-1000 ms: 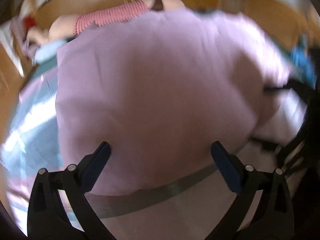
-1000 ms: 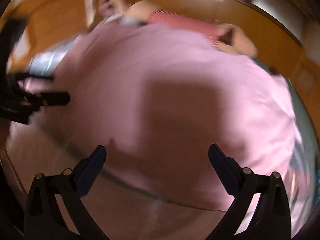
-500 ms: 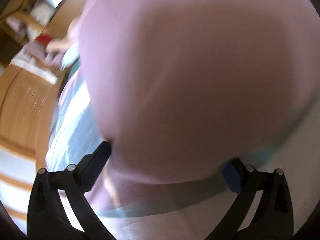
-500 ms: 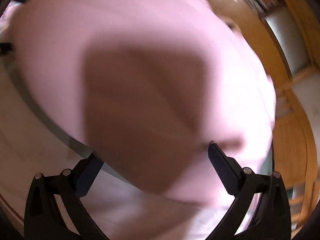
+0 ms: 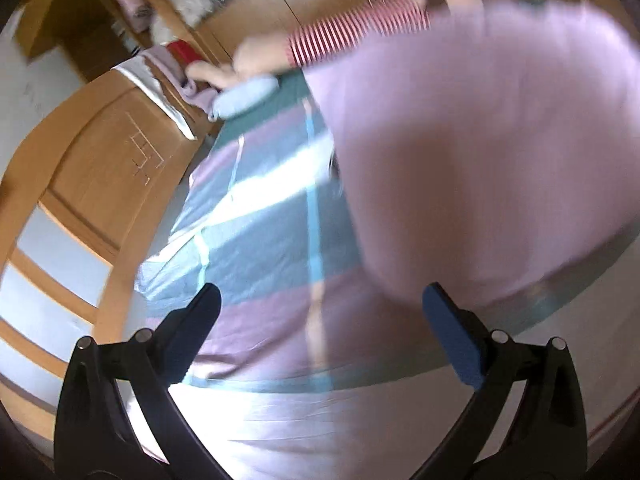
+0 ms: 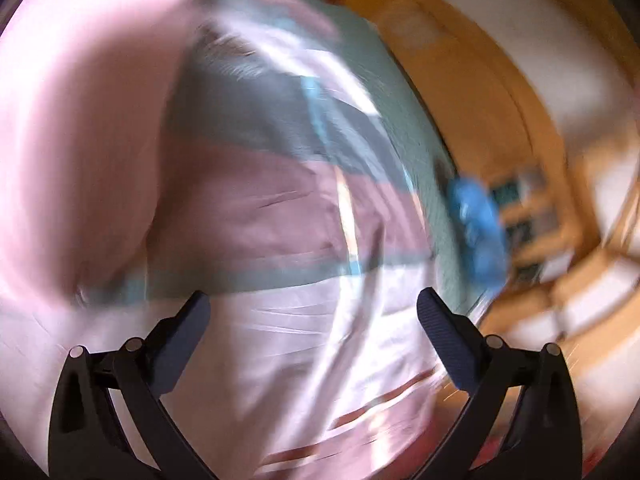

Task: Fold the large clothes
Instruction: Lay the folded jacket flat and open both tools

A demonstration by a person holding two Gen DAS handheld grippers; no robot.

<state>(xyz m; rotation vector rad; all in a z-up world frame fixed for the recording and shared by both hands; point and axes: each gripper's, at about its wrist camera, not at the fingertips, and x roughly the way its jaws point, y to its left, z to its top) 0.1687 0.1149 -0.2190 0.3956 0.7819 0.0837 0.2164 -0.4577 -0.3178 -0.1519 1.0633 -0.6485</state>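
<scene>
Hovering over the striped bedspread (image 5: 256, 240), left claw (image 5: 320, 320) and right claw (image 6: 314, 320) gape wide, empty, beside the pink garment (image 5: 480, 140).

— Lower middle of the frame?
— Striped bedsheet (image 5: 256, 248), sunlit bands across it.
— Upper left?
— Wooden cupboard (image 5: 112, 160), white cloth (image 5: 156, 92) on top, red box (image 5: 182, 50) behind, pale blue pillow (image 5: 244, 96) beside.
— Right wrist view?
— Blurred blue cloth (image 6: 478, 224), right of middle.

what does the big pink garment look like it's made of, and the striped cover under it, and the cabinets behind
Pink garment: soft matte fabric, probably cotton knit; blurred, so uncertain. Striped bed cover: thin woven cloth, creased, faint sheen where sunlit. Cabinets: light wood or wood veneer, smooth finish.
</scene>
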